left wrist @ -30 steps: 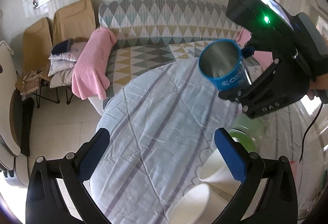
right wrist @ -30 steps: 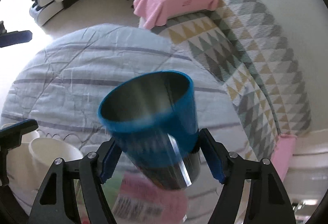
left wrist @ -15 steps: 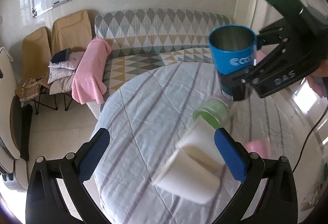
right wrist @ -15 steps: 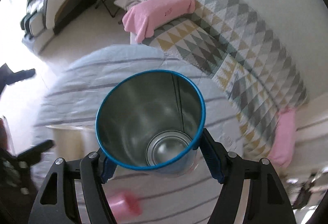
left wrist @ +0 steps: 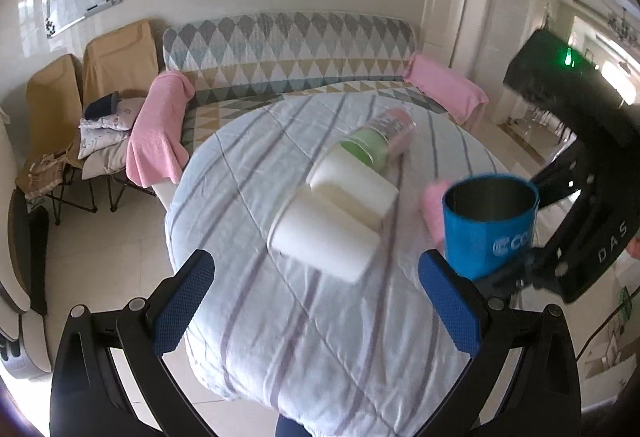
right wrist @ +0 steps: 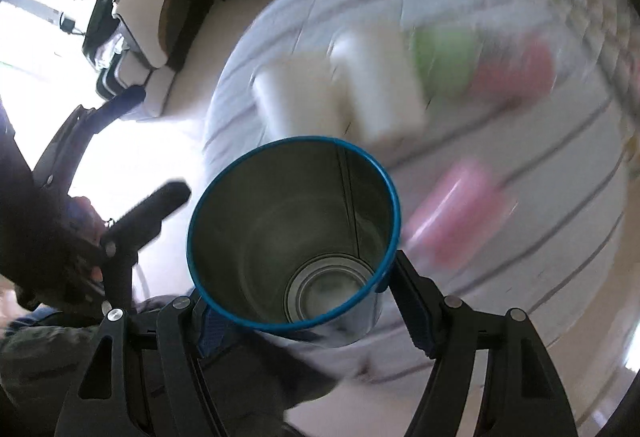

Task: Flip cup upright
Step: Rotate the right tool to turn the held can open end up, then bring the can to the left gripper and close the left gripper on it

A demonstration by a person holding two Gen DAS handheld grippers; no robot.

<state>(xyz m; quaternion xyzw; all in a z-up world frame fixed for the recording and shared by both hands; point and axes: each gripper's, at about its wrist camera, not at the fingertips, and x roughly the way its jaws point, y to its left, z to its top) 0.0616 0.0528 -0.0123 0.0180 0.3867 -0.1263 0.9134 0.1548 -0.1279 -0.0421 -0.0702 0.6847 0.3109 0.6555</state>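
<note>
A blue metal cup (left wrist: 490, 225) with a shiny steel inside stands mouth up in my right gripper (right wrist: 304, 313), which is shut on its lower body. In the right wrist view I look down into the cup (right wrist: 296, 233). It hangs low over the right side of the round striped table (left wrist: 304, 337). My left gripper (left wrist: 316, 301) is open and empty above the table's near edge, with its right finger just in front of the cup.
Two white cups (left wrist: 324, 233), (left wrist: 354, 189) and a green and pink cup (left wrist: 378, 141) lie on their sides in a row mid-table. A pink cup (left wrist: 434, 209) lies behind the blue cup. A patterned sofa (left wrist: 288, 49) stands beyond the table.
The right gripper has turned the blue cup from tilted to mouth up and lowered it toward the table's right side. The left gripper has drawn back, open all along.
</note>
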